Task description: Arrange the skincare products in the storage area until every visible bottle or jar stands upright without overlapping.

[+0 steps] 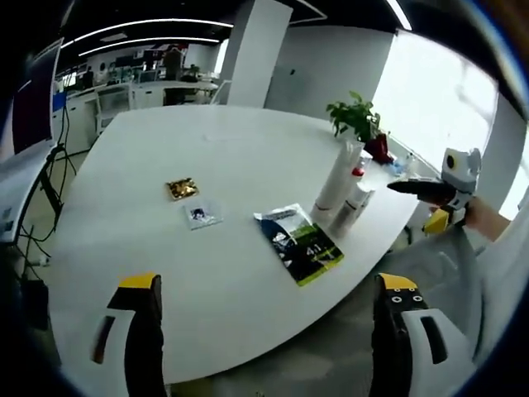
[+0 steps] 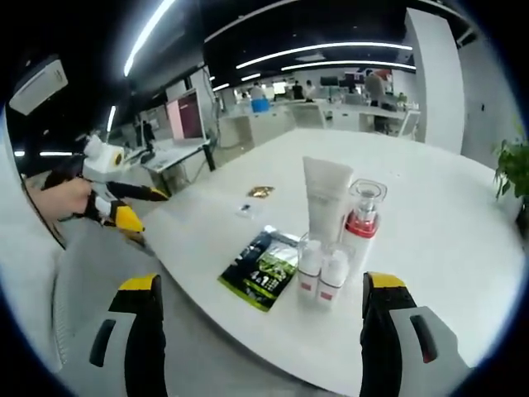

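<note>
Labels on the skincare items are too small to read in either view. The green-and-black sachet (image 2: 263,275) carries large white figures, roughly "4:1", and nothing else legible. In the left gripper view the same sachet (image 1: 299,242) lies flat near the tabletop (image 1: 207,165) edge.

Product cluster, right gripper view: tall white tube (image 2: 326,200) standing upright, clear-capped pump bottle (image 2: 361,223) with a red band beside it, two small white bottles (image 2: 321,275) with pinkish label bands in front. All upright, close together near the tabletop's near edge. The small bottles partly cover the tube's base. In the left gripper view the cluster overlaps into one pale mass; the tube (image 1: 337,180) can be told, the rest is hard to separate.

Further in on the tabletop: a gold foil packet (image 1: 182,188) and a small pale sachet (image 1: 202,216), print unreadable.

Left tongs (image 1: 269,331): jaws wide apart, holding nothing, over the tabletop edge. Right tongs (image 2: 260,331): jaws spread, nothing between them, just short of the small bottles.

Potted plant (image 1: 357,120) behind the cluster, its pot partly hidden.
</note>
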A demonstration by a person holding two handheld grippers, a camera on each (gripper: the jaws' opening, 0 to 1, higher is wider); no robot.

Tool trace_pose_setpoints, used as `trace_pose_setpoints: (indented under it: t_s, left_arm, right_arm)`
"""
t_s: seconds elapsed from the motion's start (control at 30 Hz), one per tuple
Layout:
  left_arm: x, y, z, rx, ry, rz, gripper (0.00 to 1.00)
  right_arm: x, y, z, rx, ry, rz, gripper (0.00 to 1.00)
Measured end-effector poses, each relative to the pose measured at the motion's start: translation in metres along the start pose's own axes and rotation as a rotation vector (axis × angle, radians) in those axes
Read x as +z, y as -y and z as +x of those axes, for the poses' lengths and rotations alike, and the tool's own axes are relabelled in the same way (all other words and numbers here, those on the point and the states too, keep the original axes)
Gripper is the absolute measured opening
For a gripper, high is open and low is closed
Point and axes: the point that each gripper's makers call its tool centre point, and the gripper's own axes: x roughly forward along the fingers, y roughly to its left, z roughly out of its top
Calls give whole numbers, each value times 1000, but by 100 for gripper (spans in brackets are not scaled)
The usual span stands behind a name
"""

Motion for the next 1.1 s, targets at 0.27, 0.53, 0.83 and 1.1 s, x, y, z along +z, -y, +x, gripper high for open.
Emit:
trace_pose_setpoints:
  t_s: [0.27, 0.53, 0.83, 1.1]
  left_arm:
    - [4, -7, 13, 39, -37, -13, 97]
    - [0, -17, 34, 63, -128, -42, 92]
    - [6, -31, 57, 113, -196, -61, 85]
    - [18, -40, 77, 117, -230, -56, 80]
  right_arm:
    - [-3, -1, 1, 0, -18, -16, 98]
    - [-4, 0, 1, -6, -28, -10, 98]
    - [-6, 3, 2, -14, -35, 0, 98]
    - [-6, 5, 2, -23, -38, 6, 98]
